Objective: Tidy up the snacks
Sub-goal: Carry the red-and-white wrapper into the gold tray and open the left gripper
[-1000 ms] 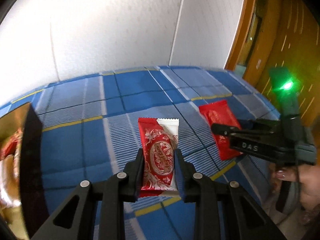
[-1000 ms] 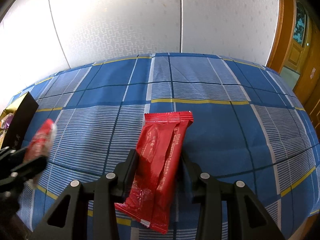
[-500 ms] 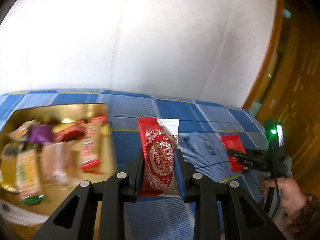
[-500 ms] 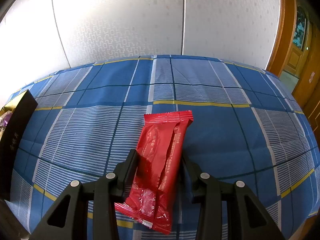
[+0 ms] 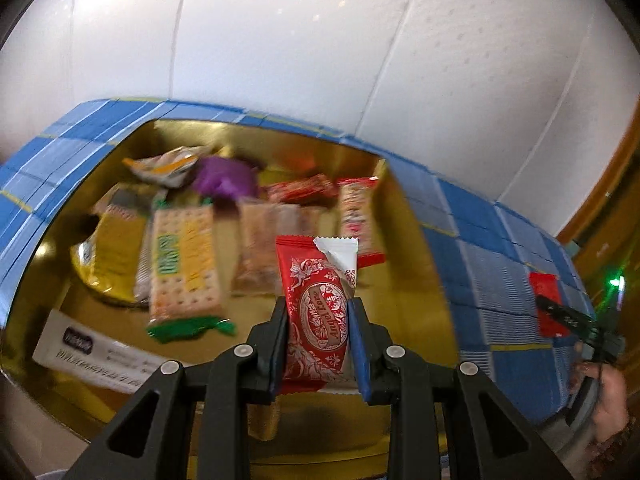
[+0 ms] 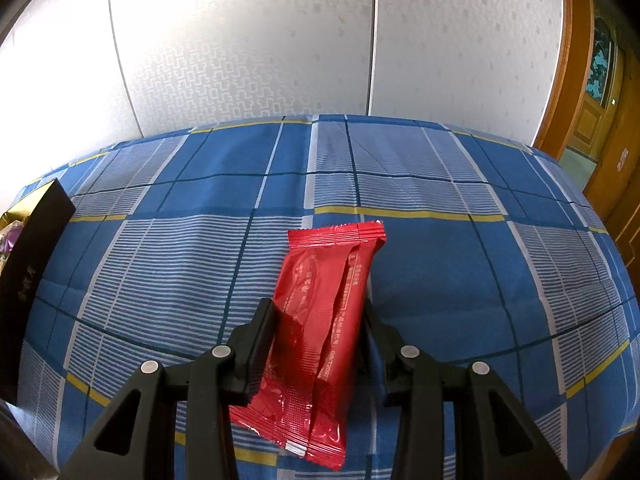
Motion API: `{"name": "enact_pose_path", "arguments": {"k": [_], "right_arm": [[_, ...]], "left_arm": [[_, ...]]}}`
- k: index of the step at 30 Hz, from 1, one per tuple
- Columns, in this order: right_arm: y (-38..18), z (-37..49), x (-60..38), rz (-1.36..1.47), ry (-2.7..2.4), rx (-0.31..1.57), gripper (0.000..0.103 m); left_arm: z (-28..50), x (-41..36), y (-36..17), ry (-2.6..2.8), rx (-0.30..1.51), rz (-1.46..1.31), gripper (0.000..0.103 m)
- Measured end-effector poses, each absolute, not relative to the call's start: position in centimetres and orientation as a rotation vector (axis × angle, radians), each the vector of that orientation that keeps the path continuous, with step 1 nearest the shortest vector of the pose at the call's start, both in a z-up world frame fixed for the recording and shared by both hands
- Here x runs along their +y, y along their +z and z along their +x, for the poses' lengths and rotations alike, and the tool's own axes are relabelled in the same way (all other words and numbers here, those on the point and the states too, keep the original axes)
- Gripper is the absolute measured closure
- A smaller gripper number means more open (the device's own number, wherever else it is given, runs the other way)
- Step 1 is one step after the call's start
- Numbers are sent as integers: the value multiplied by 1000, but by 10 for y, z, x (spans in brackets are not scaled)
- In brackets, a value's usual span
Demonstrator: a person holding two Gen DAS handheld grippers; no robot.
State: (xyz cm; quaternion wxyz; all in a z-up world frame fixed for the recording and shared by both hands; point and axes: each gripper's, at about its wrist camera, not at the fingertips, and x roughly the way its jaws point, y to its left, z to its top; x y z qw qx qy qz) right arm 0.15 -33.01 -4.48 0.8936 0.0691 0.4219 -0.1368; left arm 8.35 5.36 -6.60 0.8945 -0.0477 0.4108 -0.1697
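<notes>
Spread widest, the blue plaid cloth (image 6: 440,264) carries a gold tray (image 5: 408,280) – cracker packs (image 5: 182,268), a purple wrapper (image 5: 224,178) and other snacks inside. Above it the left gripper (image 5: 318,330) pinches a red-and-white packet (image 5: 318,304). Right gripper (image 6: 320,320) – fingers closed against a plain red packet (image 6: 320,320) on the cloth.

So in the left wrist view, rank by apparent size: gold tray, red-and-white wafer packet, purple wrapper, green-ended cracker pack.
1. Gold tray
2. Red-and-white wafer packet, inflated by nearness, so unsure against
3. Green-ended cracker pack
4. Purple wrapper
</notes>
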Motion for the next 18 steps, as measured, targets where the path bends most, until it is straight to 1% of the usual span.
{"name": "enact_pose_path", "arguments": {"k": [14,16,18], "right_arm": [[-45,1,-331,137,-279,870,61],[-44,2,-332,146,-280,873,63],[-40,0,-330,154,-259,850,66]], "left_arm": [[77,52,-81,-290,879,-13,73],[75,52,-82,-289,877,-19,73],[73,54,-78,-291,860,-30,73]]}}
